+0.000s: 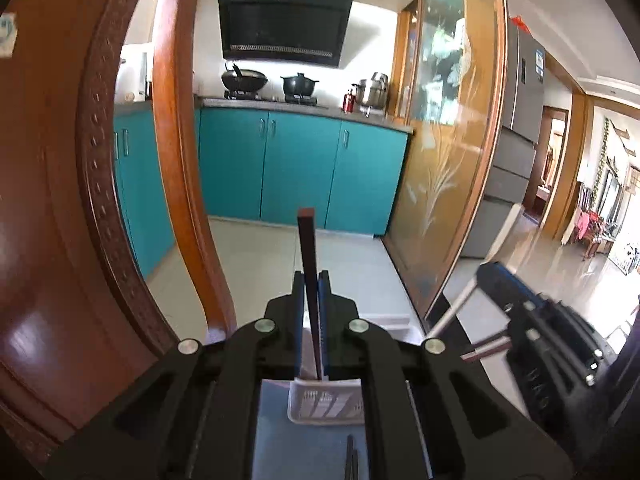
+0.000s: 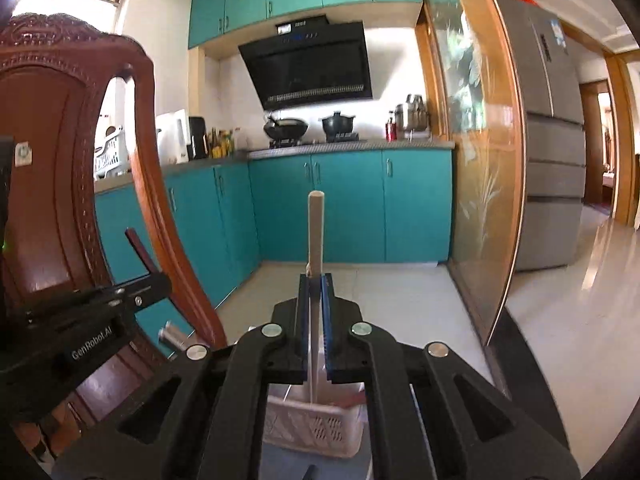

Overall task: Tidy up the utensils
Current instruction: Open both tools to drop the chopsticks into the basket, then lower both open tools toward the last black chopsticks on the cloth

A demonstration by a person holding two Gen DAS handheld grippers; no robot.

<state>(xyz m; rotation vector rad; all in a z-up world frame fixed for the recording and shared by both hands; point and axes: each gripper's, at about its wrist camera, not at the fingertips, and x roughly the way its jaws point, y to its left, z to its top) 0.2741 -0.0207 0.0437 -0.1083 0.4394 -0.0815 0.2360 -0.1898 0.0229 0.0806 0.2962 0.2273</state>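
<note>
My left gripper (image 1: 312, 280) is shut on a dark brown chopstick (image 1: 309, 248) that stands upright, its lower end reaching down to a white slotted basket (image 1: 326, 404) below the jaws. My right gripper (image 2: 316, 280) is shut on a pale wooden utensil handle (image 2: 315, 232), also upright, above the same white basket (image 2: 312, 428). The right gripper shows in the left wrist view (image 1: 486, 276) at the right, holding the pale handle (image 1: 454, 310). The left gripper shows in the right wrist view (image 2: 160, 280) at the left with the dark chopstick (image 2: 138, 246).
A carved red-brown wooden chair back (image 1: 60, 200) stands close on the left, and it fills the left of the right wrist view (image 2: 52, 160). More dark chopsticks (image 1: 351, 456) lie on the grey surface in front of the basket. Teal kitchen cabinets (image 1: 300, 168) and a glass partition (image 1: 448, 160) are beyond.
</note>
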